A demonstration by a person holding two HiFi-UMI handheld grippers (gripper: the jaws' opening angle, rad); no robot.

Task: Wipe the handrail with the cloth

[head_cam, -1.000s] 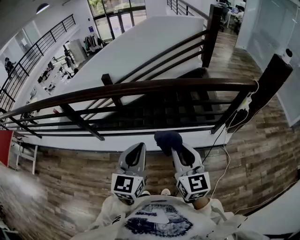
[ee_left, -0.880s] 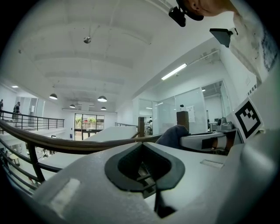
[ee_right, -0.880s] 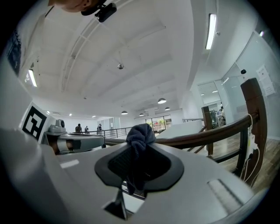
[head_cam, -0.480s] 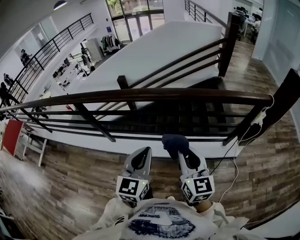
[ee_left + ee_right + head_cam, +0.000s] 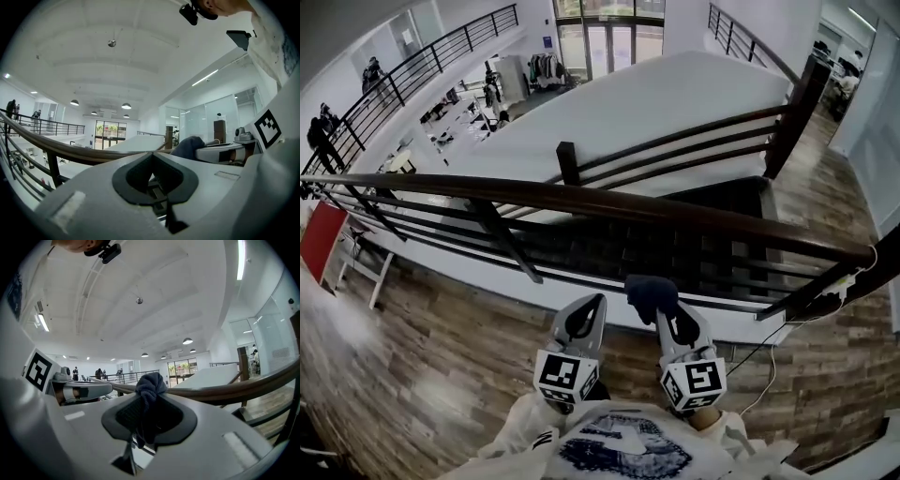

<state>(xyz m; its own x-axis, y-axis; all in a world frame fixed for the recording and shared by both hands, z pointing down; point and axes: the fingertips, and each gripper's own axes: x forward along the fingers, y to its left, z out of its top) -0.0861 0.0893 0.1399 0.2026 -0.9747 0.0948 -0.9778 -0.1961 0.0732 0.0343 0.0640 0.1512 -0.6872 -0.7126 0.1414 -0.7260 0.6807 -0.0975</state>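
A: Right gripper (image 5: 149, 397) first. What are the jaws doing?
B: Clamped on the cloth (image 5: 150, 383). A dark bunch sticks out past the tips and a strip hangs down between them. How much is tucked inside is hidden.
A: And the left gripper (image 5: 151, 164)?
B: Jaws pressed together, nothing between them.
A: Is the cloth on the handrail (image 5: 609, 202)?
B: No. In the head view the cloth (image 5: 649, 289) sits beneath the rail and apart from it. In the right gripper view it overlaps the handrail (image 5: 243, 389), so that view alone can't settle it.
A: Anything cut off?
B: The rail's left end runs out of the picture. The post (image 5: 877, 267) at its right end is mostly lost at the edge. Both hands are hidden behind the marker cubes (image 5: 562, 372).
A: Changes from a second ago?
B: The head view has swung left. The rail now slopes down to the right, and the post that showed whole is nearly gone. The right gripper (image 5: 661, 305) and left gripper (image 5: 591, 302) keep their place side by side, close to the body, over the floor (image 5: 422, 356).
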